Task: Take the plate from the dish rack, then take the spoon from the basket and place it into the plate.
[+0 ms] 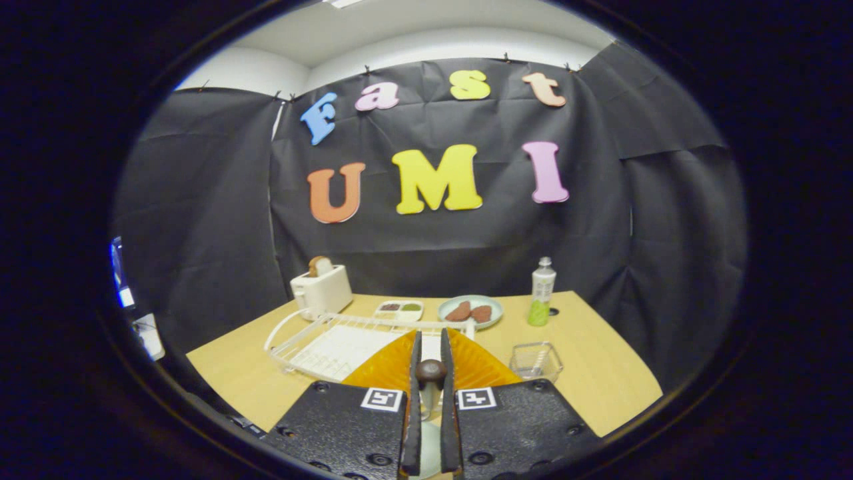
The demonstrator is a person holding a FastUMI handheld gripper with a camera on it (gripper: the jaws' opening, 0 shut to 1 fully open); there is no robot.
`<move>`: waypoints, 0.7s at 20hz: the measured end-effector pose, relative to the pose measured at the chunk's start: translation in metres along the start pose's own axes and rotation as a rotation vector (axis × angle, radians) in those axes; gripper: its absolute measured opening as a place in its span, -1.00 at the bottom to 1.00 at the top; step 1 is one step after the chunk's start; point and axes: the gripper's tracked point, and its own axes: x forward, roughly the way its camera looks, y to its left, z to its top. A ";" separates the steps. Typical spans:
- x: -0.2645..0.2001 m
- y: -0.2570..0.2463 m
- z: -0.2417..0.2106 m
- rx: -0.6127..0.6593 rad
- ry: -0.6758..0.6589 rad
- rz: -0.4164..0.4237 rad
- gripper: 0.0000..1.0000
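Item 1, gripper: your 2 fingers stand nearly closed, a narrow gap between them, and both press on the spoon, held by its dark rounded handle end with the pale stem dropping down the gap. The grip sits high on the handle, which likely leaves the bowl hanging free below for release.

Item 2, plate: amber and translucent, directly under and just ahead of your fingers, showing on both sides of them. It lies on the table, already out of the rack, so the spoon hangs over its target.

Item 3, dish rack: white wire, just beyond the plate, no dish standing in it.

Item 4, basket: small and clear, beside the plate on the other side; I cannot make out anything in it.

Item 5, far table edge: toaster with a slice up, small sauce tray, pale dish with 2 brown pieces, bottle. All well apart from your work.

Judgement: you are at the last step; lower and open over the plate's middle, so the spoon does not slide off the rim.
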 end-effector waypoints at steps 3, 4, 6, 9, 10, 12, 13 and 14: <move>0.010 0.019 -0.039 -0.014 0.071 0.030 -0.67; 0.011 0.025 -0.051 -0.011 0.098 0.038 -0.67; 0.007 0.037 -0.060 0.001 0.122 0.087 -0.67; 0.005 0.037 -0.062 0.003 0.107 0.109 -0.66; 0.007 0.038 -0.066 -0.008 0.109 0.107 -0.67; 0.011 0.041 -0.075 -0.025 0.125 0.120 -0.66; 0.012 0.043 -0.080 -0.031 0.134 0.130 -0.66; 0.014 0.042 -0.083 -0.036 0.140 0.132 -0.66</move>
